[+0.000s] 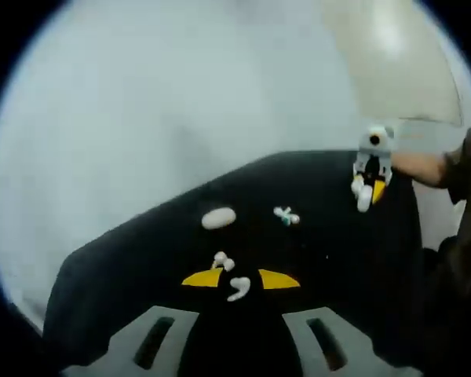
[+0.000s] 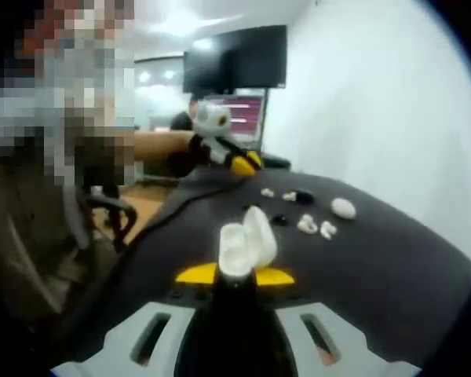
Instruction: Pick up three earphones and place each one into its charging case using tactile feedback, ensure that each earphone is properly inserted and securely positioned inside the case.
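Nearest in the right gripper view, the right gripper (image 2: 237, 276) rises from the bottom edge, its grey body ending in yellow-tipped jaws that are clamped on an open white charging case (image 2: 246, 242). That case stands upright between the jaws with its lid flipped up on the right.

Beneath everything spreads a large black table (image 1: 141, 259), with a pale wall behind it. At the left of the right gripper view sits a person in dark clothing, one hand (image 2: 161, 146) stretched forward over the table's far edge. A dark monitor (image 2: 235, 59) hangs high on the far wall.

In the left gripper view, the left gripper (image 1: 240, 279) has its yellow-tipped jaws spread apart, with nothing gripped. One white earphone (image 1: 239, 288) lies on the table in the gap between those tips. Just beyond them lies a second small white earphone (image 1: 223, 261). Further out rests a closed oval white case (image 1: 218, 217), and to its right a third small white earphone (image 1: 286, 216), too blurred to describe further.

The same oval case and small white pieces appear as a cluster on the table past the held case in the right gripper view.
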The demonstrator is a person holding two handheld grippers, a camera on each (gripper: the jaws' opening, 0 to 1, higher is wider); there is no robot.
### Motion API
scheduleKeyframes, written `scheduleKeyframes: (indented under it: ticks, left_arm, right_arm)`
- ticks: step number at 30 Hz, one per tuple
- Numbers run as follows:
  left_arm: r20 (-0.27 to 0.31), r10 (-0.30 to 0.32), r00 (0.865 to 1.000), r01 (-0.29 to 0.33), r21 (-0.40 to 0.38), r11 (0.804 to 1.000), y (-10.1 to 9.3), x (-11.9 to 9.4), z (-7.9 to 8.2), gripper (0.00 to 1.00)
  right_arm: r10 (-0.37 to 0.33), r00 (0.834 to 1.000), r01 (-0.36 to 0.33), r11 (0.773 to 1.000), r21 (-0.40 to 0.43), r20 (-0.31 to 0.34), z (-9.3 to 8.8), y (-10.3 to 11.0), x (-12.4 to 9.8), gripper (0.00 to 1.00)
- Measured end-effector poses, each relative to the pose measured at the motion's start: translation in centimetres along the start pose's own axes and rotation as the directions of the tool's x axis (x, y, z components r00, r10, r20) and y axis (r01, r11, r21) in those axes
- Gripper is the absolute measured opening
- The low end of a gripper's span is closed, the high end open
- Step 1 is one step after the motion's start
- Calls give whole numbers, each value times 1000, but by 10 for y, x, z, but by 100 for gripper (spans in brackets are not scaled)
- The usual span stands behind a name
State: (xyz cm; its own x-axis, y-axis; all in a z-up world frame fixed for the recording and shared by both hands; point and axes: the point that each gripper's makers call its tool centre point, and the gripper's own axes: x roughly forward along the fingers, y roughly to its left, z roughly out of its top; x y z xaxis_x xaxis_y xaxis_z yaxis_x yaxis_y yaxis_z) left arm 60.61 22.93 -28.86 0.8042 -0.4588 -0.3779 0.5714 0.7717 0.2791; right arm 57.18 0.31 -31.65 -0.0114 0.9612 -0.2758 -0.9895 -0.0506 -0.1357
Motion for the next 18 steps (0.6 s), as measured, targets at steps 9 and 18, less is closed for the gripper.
scheduleKeyframes:
  ticks: [9, 18]
  left_arm:
    - [-66, 96, 993, -92, 66, 994, -5, 22, -8, 11]
    - [-112, 120, 986, -115, 50, 992, -4, 30, -16, 11]
  right_arm:
    - [-1, 1000, 1, 1000, -2, 1, -1, 0, -2, 17]
    - [-1, 1000, 1, 1000, -11, 2, -1, -1, 0, 17]
